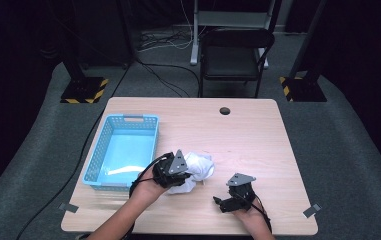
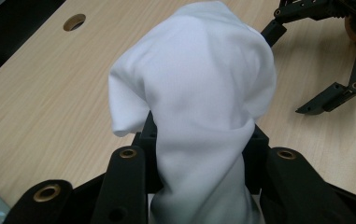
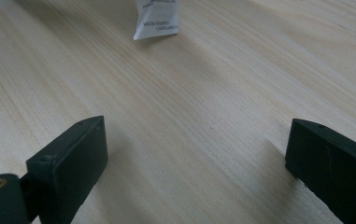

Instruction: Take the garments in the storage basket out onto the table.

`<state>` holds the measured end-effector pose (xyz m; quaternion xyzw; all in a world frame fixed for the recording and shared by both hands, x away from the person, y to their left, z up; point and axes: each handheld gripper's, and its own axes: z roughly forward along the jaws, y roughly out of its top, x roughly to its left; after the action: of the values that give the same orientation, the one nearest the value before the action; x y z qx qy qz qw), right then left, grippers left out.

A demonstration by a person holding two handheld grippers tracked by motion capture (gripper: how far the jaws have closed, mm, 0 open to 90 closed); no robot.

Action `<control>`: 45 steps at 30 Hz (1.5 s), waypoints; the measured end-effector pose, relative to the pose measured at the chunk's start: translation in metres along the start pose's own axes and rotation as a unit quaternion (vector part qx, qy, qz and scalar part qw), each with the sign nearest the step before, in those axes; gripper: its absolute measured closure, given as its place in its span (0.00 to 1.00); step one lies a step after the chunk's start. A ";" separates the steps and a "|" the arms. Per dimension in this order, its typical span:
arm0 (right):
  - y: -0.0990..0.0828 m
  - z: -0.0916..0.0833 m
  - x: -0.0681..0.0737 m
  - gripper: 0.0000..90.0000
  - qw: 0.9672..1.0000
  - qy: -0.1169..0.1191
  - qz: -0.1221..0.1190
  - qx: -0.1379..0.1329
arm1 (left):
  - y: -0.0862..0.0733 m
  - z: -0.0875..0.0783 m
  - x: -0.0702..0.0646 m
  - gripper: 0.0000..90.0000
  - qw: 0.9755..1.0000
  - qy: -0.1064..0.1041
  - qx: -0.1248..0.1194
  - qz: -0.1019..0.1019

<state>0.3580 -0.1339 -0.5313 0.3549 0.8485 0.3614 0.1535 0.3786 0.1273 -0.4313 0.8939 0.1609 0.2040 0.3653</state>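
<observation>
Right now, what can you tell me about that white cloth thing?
The white cloth is soft, thin, smooth-looking fabric, bunched into a crumpled lump. It sits on the wooden table, just right of the blue basket. The left tool is shut on it, squeezing a bundle of it between the black jaws, so the cloth puffs out above them like a mushroom top. A small white printed label shows against the table in the right gripper view. The right tool is open, not touching it.
</observation>
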 end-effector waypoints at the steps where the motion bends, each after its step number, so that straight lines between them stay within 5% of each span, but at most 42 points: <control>1: 0.000 0.000 0.000 0.06 1.000 0.000 0.000 0.000 | 0.000 0.002 -0.001 0.71 1.000 -0.001 0.002 0.002; 45: 0.000 0.000 0.000 0.06 1.000 0.000 0.000 0.000 | -0.023 0.049 -0.007 0.65 0.996 -0.047 0.078 -0.015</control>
<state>0.3576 -0.1340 -0.5313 0.3553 0.8483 0.3615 0.1535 0.3933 0.1115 -0.4816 0.9258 0.1725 0.1430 0.3043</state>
